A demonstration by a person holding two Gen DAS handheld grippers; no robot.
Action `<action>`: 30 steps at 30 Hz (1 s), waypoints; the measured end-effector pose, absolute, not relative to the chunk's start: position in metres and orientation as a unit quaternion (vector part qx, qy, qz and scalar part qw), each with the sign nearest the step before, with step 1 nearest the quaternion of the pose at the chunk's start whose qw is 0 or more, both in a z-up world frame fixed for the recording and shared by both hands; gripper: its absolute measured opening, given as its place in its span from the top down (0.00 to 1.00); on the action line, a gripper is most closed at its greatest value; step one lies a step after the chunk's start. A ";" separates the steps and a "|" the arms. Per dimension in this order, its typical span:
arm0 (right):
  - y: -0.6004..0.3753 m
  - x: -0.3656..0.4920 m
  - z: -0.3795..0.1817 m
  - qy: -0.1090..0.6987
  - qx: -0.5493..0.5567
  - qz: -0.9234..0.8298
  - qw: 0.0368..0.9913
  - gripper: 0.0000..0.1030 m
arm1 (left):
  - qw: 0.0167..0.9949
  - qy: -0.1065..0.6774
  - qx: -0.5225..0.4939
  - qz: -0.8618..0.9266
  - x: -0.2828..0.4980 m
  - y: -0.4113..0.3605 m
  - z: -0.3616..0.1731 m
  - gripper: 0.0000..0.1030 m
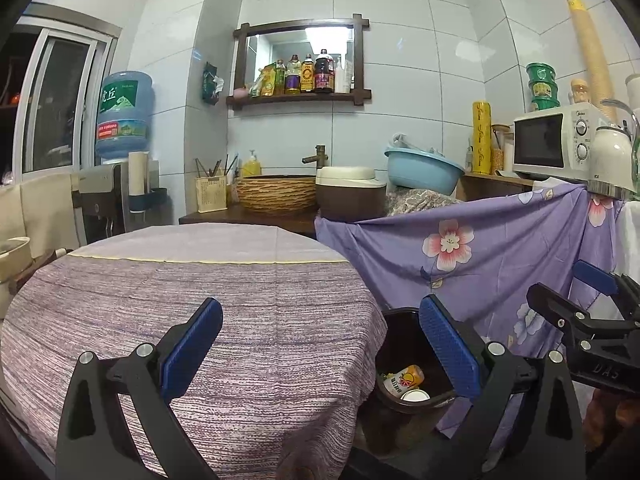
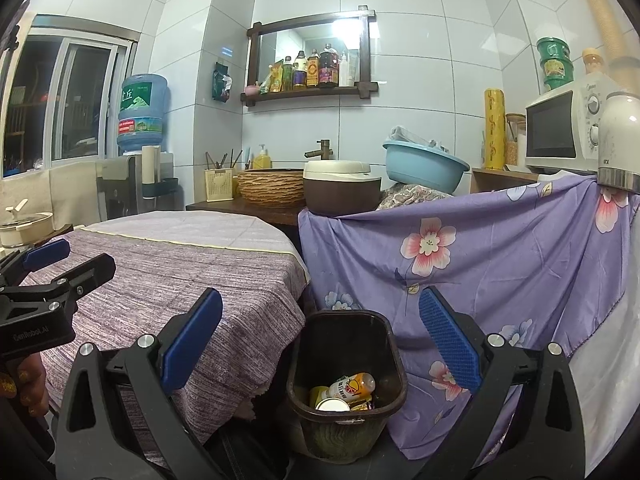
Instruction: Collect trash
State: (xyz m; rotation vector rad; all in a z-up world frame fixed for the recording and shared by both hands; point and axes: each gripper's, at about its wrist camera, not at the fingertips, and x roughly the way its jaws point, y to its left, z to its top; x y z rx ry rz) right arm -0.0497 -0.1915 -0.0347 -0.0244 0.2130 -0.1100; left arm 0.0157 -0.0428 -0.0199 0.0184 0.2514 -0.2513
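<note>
A dark brown trash bin (image 2: 394, 364) stands on the floor between the round table and a floral cloth. Inside it lie an orange-labelled drink bottle (image 2: 352, 387) and a white-topped can (image 2: 332, 405). My right gripper (image 2: 320, 316) hovers over the bin, open, with nothing between its blue pads. My left gripper (image 1: 320, 328) is open and holds nothing above the table's striped purple cloth (image 1: 224, 304). The bin (image 1: 396, 344) sits just behind its right finger, with the bottle (image 1: 405, 378) showing. Each gripper appears at the edge of the other's view: the right gripper (image 1: 576, 292) and the left gripper (image 2: 68, 264).
A purple floral cloth (image 2: 500, 272) hangs right of the bin. Behind are a rice cooker (image 2: 340, 190), wicker basin (image 2: 272, 188), blue tub (image 2: 424, 168), microwave (image 2: 560, 132) and kettle (image 2: 618, 140). A water dispenser (image 1: 120, 120) stands back left by the window.
</note>
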 end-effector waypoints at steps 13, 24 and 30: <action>-0.191 -0.049 -0.036 0.109 -0.012 -0.054 0.993 0.06 | 0.985 0.127 0.017 -0.119 0.015 -0.047 -0.021 0.05; -0.191 -0.049 -0.036 0.109 -0.011 -0.054 0.992 0.06 | 0.985 0.127 0.019 -0.118 0.015 -0.050 -0.021 0.05; -0.190 -0.049 -0.038 0.110 -0.011 -0.054 0.992 0.06 | 0.985 0.126 0.020 -0.117 0.014 -0.051 -0.021 0.05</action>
